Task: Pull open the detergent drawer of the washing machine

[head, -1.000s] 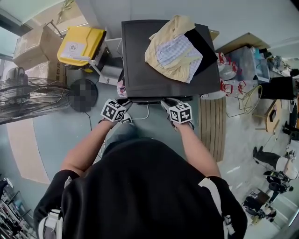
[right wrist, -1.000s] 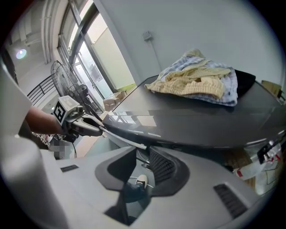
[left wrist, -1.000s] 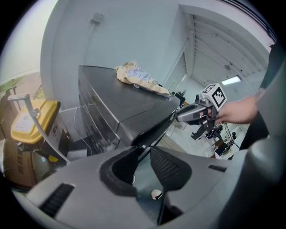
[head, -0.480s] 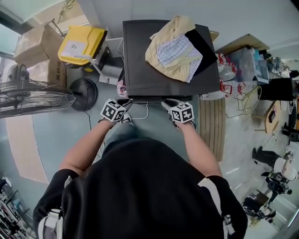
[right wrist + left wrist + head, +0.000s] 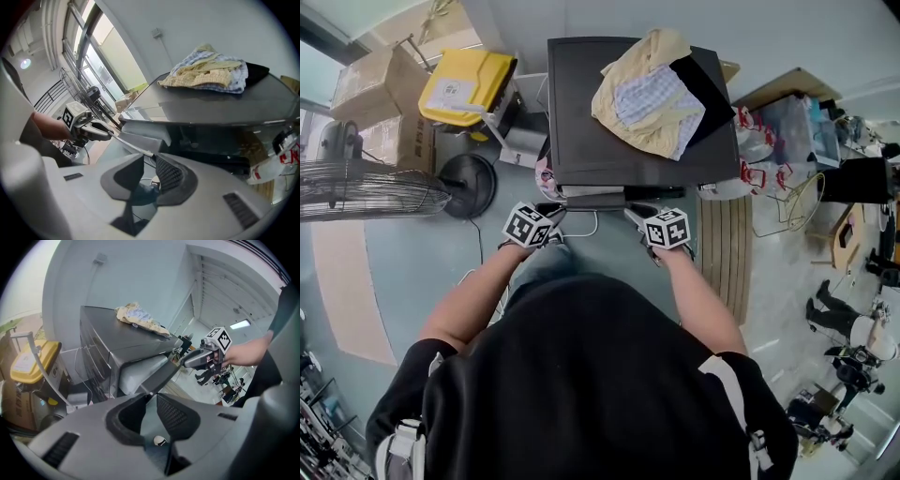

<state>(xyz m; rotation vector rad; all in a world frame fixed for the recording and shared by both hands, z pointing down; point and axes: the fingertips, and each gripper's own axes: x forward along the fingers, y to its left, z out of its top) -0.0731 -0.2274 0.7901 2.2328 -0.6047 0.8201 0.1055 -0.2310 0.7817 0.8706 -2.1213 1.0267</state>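
Observation:
The washing machine (image 5: 581, 122) stands in front of me, dark-topped, with a heap of pale clothes (image 5: 652, 89) lying on it. Its detergent drawer (image 5: 595, 197) juts a little out of the front, showing a pale strip. My left gripper (image 5: 546, 212) is shut on the left end of the drawer front (image 5: 140, 373), whose edge runs in between the pads (image 5: 149, 397). My right gripper (image 5: 635, 212) grips the other end (image 5: 140, 138), the edge caught between its pads (image 5: 150, 159). Each gripper view shows the opposite gripper, the right (image 5: 199, 359) and the left (image 5: 101, 133), at the far end.
A yellow bin (image 5: 467, 86), cardboard boxes (image 5: 380, 80) and a floor fan (image 5: 370, 192) stand to the machine's left. On its right are a slatted wooden board (image 5: 727, 253) and plastic bags (image 5: 764, 141). A white cable (image 5: 581, 225) lies on the floor under the drawer.
Both grippers have drawn back a little towards me, and the drawer has slid out with them, so a pale strip now shows at the machine's front.

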